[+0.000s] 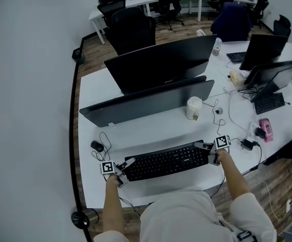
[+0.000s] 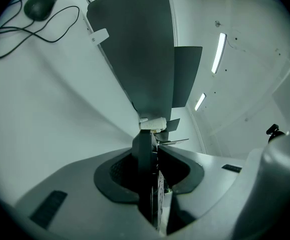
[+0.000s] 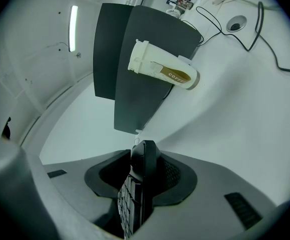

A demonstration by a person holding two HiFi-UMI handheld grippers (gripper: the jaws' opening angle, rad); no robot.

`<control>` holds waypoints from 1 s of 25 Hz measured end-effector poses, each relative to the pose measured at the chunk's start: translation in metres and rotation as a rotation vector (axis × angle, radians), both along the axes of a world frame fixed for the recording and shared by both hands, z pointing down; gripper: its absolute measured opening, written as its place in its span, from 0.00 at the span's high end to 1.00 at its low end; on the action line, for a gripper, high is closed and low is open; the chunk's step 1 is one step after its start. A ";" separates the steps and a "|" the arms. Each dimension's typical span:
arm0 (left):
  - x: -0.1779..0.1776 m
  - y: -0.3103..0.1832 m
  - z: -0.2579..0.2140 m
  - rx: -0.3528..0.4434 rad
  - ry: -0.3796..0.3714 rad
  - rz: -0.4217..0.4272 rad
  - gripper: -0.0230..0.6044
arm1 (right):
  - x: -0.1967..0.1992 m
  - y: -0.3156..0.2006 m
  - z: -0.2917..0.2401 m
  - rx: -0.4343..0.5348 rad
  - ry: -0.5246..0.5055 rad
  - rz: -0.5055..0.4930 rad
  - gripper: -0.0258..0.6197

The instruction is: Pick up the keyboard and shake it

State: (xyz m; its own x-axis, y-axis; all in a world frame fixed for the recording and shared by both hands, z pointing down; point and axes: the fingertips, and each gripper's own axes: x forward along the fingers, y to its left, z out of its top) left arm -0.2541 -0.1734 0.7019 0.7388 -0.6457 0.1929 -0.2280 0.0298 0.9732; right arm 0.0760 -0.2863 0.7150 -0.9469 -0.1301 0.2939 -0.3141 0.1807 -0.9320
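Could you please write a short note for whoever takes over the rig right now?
Left tool: shut on the left end of the keyboard.
Right tool: shut on its right end.
Keyboard: roughly level, in front of the monitors, over the white desk; I cannot tell whether it has left the desk.
Done: both grips taken.
To do: lift it and shake it; mind the coffee cup behind it.

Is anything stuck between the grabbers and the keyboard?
No, nothing visible is in the way. The left gripper and the right gripper each clamp one end of the keyboard.
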 end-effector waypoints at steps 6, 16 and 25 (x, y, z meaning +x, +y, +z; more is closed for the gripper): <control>-0.001 -0.003 0.002 0.006 -0.008 0.009 0.75 | -0.003 -0.001 -0.002 0.020 -0.036 -0.006 0.72; -0.002 -0.002 0.011 0.005 -0.057 0.031 0.75 | 0.003 0.006 0.000 0.030 -0.039 0.012 0.72; 0.007 0.001 0.011 0.003 -0.041 0.034 0.75 | 0.010 0.009 0.003 0.021 -0.032 0.012 0.72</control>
